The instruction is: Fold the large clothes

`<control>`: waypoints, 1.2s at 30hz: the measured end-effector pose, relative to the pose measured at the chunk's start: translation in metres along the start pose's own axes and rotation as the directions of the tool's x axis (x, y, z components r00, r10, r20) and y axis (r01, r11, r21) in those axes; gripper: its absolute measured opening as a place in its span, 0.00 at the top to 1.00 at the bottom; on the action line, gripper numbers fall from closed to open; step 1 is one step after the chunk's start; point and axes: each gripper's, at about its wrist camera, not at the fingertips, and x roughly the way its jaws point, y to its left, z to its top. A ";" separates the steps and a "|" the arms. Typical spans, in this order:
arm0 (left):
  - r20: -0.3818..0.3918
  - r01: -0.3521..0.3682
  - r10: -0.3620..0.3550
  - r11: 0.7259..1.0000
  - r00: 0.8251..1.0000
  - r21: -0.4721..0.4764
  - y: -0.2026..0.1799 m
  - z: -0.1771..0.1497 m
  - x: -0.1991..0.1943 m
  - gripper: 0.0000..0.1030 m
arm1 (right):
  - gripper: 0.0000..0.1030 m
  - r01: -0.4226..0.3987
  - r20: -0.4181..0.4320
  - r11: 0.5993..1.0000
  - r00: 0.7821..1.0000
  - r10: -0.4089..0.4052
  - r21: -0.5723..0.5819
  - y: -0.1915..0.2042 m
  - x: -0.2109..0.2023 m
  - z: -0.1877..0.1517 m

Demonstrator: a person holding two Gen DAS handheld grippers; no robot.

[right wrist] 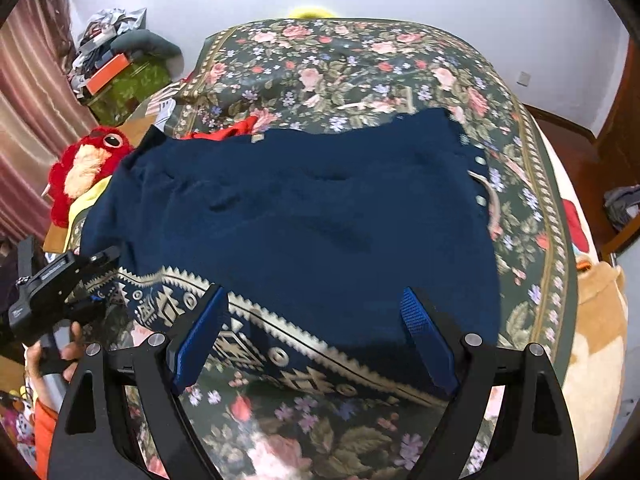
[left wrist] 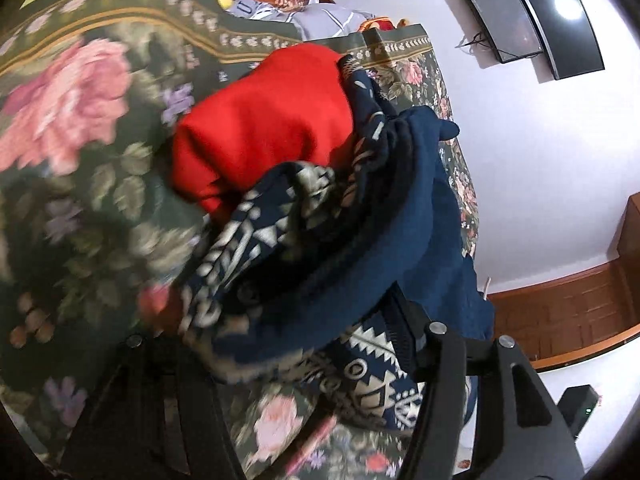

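A large navy garment (right wrist: 304, 216) with a cream patterned hem (right wrist: 256, 320) lies spread on the floral bedspread (right wrist: 360, 64). My right gripper (right wrist: 316, 336) is open just above its near hem, empty. My left gripper (right wrist: 90, 276) shows at the garment's left edge in the right wrist view, shut on the hem. In the left wrist view the bunched navy fabric (left wrist: 344, 264) fills the jaws of the left gripper (left wrist: 288, 344). A red garment (left wrist: 260, 132) lies just beyond it.
A red plush toy (right wrist: 88, 164) and yellow cloth lie left of the bed. A brown plush (right wrist: 600, 320) sits at the right. Clutter stands by the far-left wall (right wrist: 116, 68). A wall screen (left wrist: 508, 20) and wooden skirting (left wrist: 568, 312) show beyond the bed.
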 end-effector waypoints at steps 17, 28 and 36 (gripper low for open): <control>0.146 0.007 -0.050 0.960 0.988 0.280 -0.114 -0.002 -0.042 0.85 | 0.09 -0.017 -0.092 1.000 0.996 0.017 0.000 0.014 0.057 0.005; 0.103 0.054 -0.167 0.736 0.981 0.674 -0.289 -0.074 -0.030 0.85 | 0.09 -0.119 0.039 0.983 0.993 0.114 0.143 -0.065 -0.018 0.009; -0.135 0.196 -0.143 0.649 0.980 0.735 -0.342 -0.142 0.037 0.85 | 0.09 0.014 0.111 0.983 0.993 -0.035 0.181 -0.149 -0.073 -0.013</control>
